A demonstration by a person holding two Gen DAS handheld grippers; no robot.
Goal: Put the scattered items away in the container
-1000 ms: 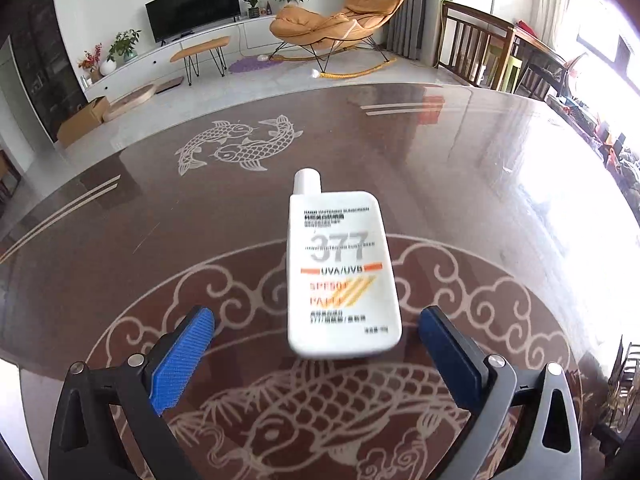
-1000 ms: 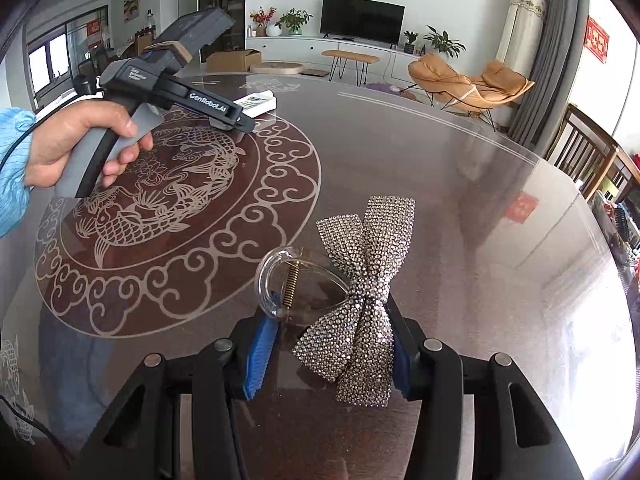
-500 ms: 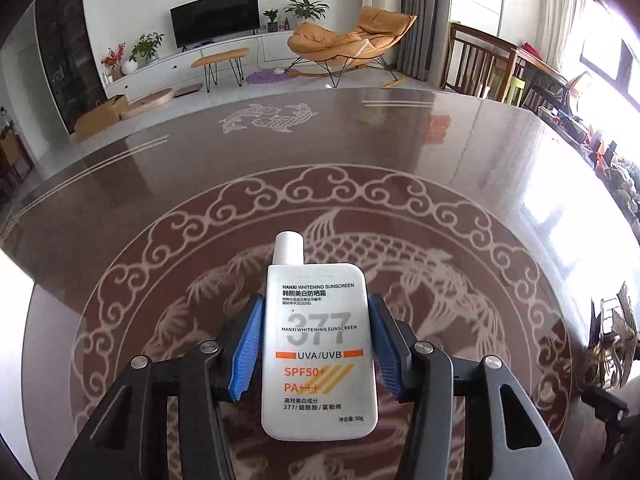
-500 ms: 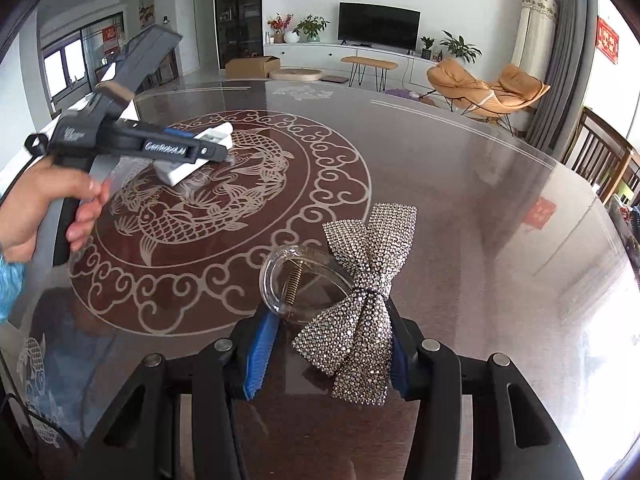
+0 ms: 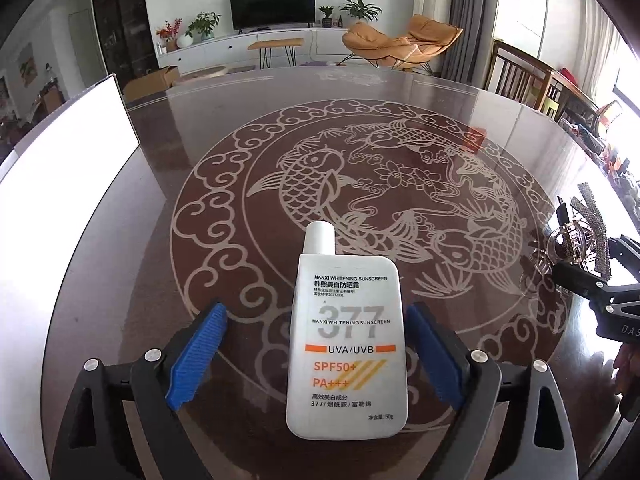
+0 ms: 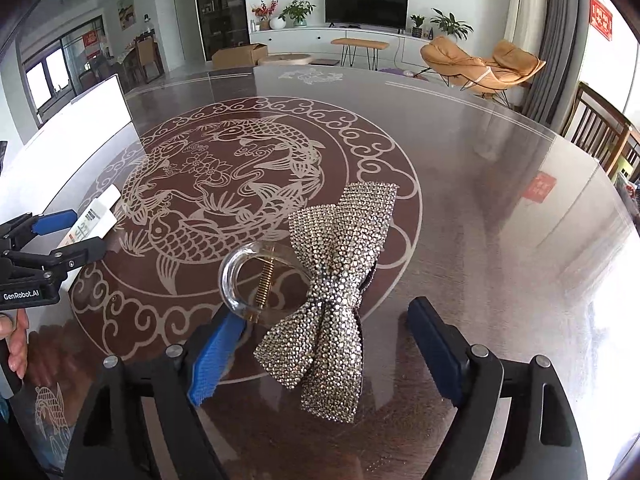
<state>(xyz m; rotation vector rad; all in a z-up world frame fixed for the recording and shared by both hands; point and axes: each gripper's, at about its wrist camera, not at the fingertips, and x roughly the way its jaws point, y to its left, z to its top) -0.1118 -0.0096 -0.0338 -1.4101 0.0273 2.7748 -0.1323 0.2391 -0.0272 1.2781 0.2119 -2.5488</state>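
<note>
A white sunscreen bottle (image 5: 347,344) lies between the fingers of my left gripper (image 5: 316,352), whose jaws stand wide apart with gaps on both sides of it. The bottle (image 6: 90,220) and left gripper (image 6: 60,236) also show in the right wrist view. A rhinestone bow hair clip (image 6: 332,280) with a clear claw lies between the fingers of my right gripper (image 6: 320,350), which is open; the left pad sits next to the claw, the right pad stands clear. The clip (image 5: 576,232) also shows at the right edge of the left wrist view.
A white container wall (image 5: 68,148) stands at the table's left; it also shows in the right wrist view (image 6: 80,120). The glossy brown table (image 5: 360,128) has a koi pattern. Wooden chairs (image 6: 600,132) stand beyond its far right edge.
Both grippers were shut on their items half a second ago and now stand open. The bottle and the bow clip lie released between the fingers. Both views have shifted towards the white container.
</note>
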